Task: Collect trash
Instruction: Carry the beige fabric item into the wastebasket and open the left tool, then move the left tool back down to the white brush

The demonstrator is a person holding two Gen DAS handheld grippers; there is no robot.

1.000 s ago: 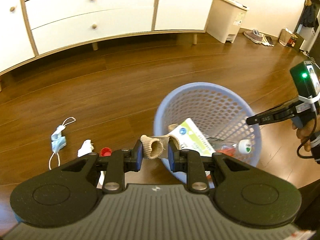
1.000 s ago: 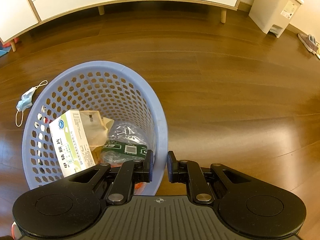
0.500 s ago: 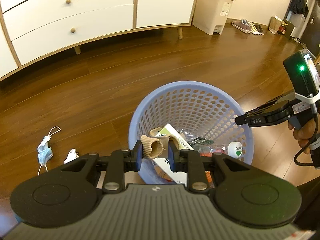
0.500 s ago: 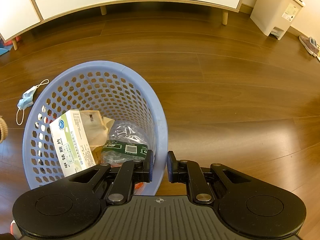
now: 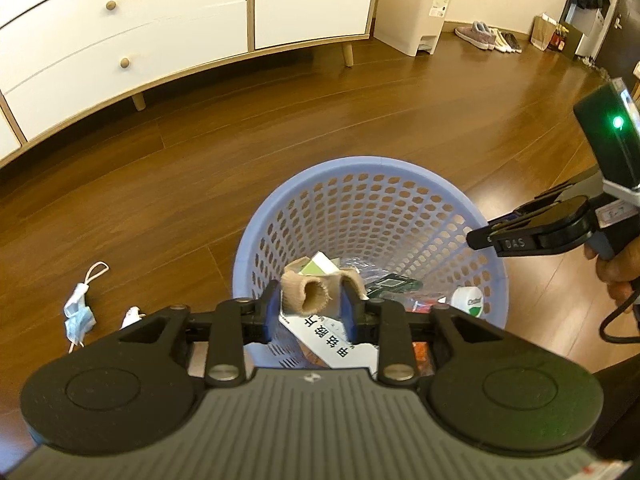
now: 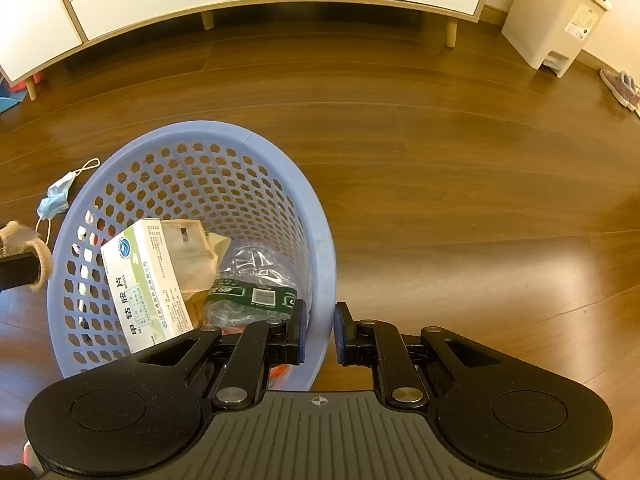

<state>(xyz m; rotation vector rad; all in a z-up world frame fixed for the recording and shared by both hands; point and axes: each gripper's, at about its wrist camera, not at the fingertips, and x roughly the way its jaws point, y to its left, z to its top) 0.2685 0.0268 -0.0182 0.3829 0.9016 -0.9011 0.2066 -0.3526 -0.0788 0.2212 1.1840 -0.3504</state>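
Note:
A blue perforated basket [image 5: 360, 164] stands on the wooden floor with a white-green medicine box [image 6: 144, 280], a crushed plastic bottle [image 6: 256, 280] and paper inside. My left gripper [image 5: 310, 312] is shut on a beige fabric sleeve [image 5: 306, 298] and hovers over the basket's near left rim. The sleeve [image 6: 24, 236] also shows at the left edge of the right wrist view. My right gripper [image 6: 320, 332] is shut on the basket's rim [image 6: 324, 264], one finger inside and one outside. A blue face mask [image 5: 78, 312] and a white scrap [image 5: 130, 316] lie on the floor left of the basket.
A white cabinet on wooden legs [image 5: 160, 40] runs along the back wall. A cream pedal bin [image 5: 412, 4] stands to its right, with shoes [image 5: 488, 36] and bags farther right. A hand [image 5: 616, 276] holds the right gripper's handle.
My left gripper has carried the beige sleeve rightward, from beside the basket to above its opening. The right gripper and the basket have stayed put.

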